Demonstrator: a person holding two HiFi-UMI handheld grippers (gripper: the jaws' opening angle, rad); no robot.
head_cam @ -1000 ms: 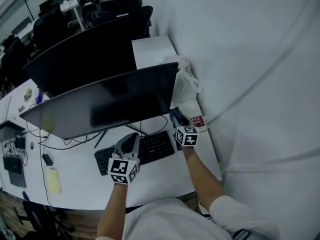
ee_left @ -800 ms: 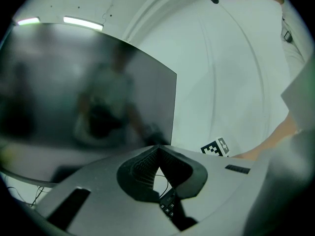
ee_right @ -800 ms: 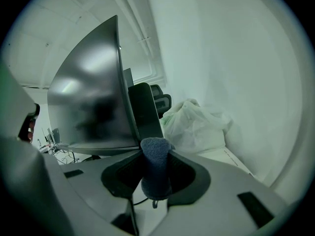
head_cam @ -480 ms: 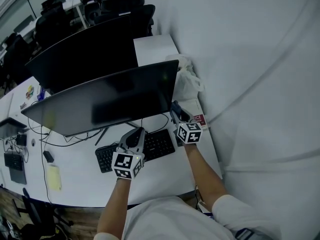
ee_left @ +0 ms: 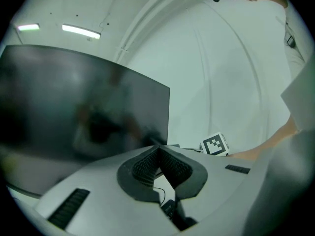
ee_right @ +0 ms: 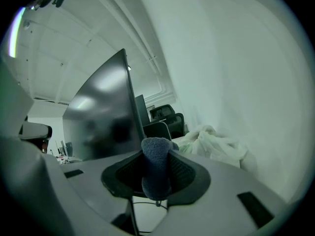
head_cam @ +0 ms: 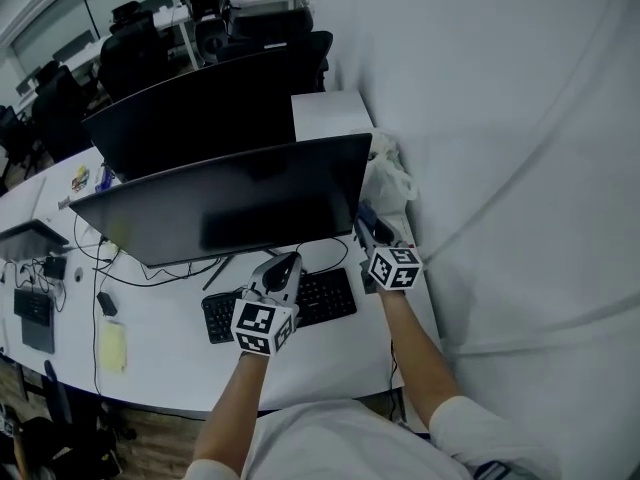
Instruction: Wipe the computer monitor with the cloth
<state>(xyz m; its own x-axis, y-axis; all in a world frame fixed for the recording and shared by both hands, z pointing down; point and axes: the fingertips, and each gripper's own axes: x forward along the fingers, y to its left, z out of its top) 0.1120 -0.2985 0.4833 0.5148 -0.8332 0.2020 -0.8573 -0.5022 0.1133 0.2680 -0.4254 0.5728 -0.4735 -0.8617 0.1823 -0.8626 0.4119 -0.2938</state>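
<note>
The cloth (ee_right: 155, 168) is a small blue-grey wad pinched between the pads of your right gripper (head_cam: 367, 220), its rounded top bulging past the tips. It looks soft, light and napped, so I'd judge it will squash flat and drag easily under gentle pressure. It sits just off the lower right corner of the monitor (head_cam: 230, 208), not visibly touching the glass. That monitor stands along the far side of the tabletop (head_cam: 150, 363), its right end close to the right edge. The dark panel is thin and probably flexes and smears, so steady it by the bezel, never the screen face. Your left gripper (head_cam: 285, 266) hovers over the keyboard (head_cam: 305, 300) near the front edge, jaws closed together on nothing. A white plastic bag (head_cam: 392, 178) slumps behind the monitor's right end, at the tabletop's right edge.
</note>
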